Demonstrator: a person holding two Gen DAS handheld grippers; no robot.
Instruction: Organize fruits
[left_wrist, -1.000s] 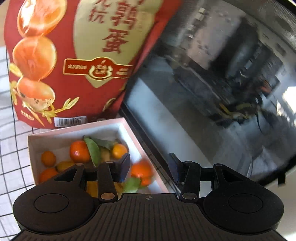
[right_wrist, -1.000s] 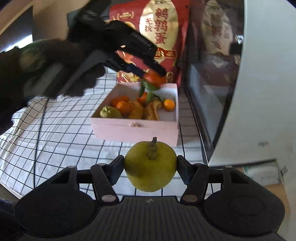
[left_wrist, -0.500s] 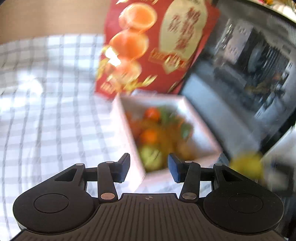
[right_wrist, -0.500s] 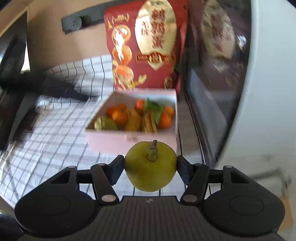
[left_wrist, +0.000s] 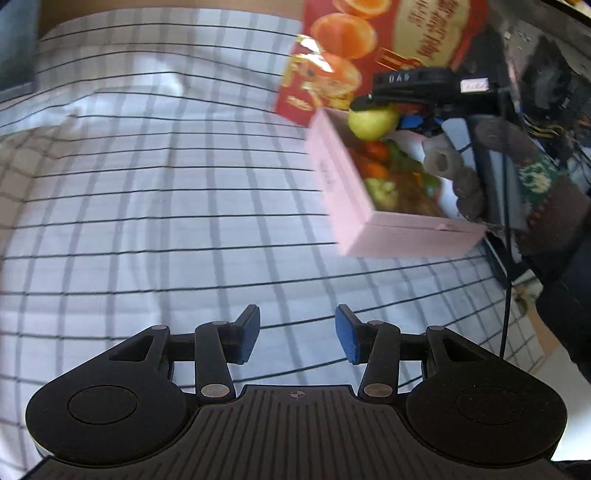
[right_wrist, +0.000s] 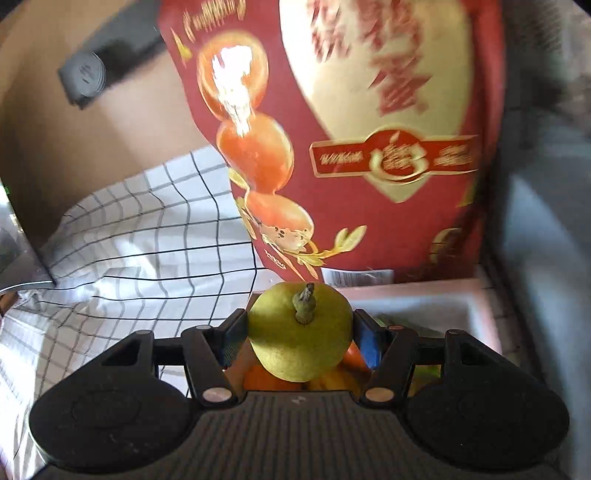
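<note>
Since the earlier frames, the left gripper (left_wrist: 297, 334) has been drawn back from the shallow pink cardboard box (left_wrist: 334, 177) and is now held over the white black-checked tablecloth (left_wrist: 147, 206), jaws apart and empty. Further right, the right gripper (right_wrist: 299, 338) has been carried forward until it is poised over the box, its blue pads (right_wrist: 232, 338) clamped on the round yellow-green pear (right_wrist: 299, 332), stem towards the camera. Small oranges and green leaves are already piled in the box, and the glossy red snack bag (right_wrist: 369, 129) stands just behind it. Placement of the pear is judged to be the step in hand; a short lowering into a free spot is called for, then a gentle release.
</note>
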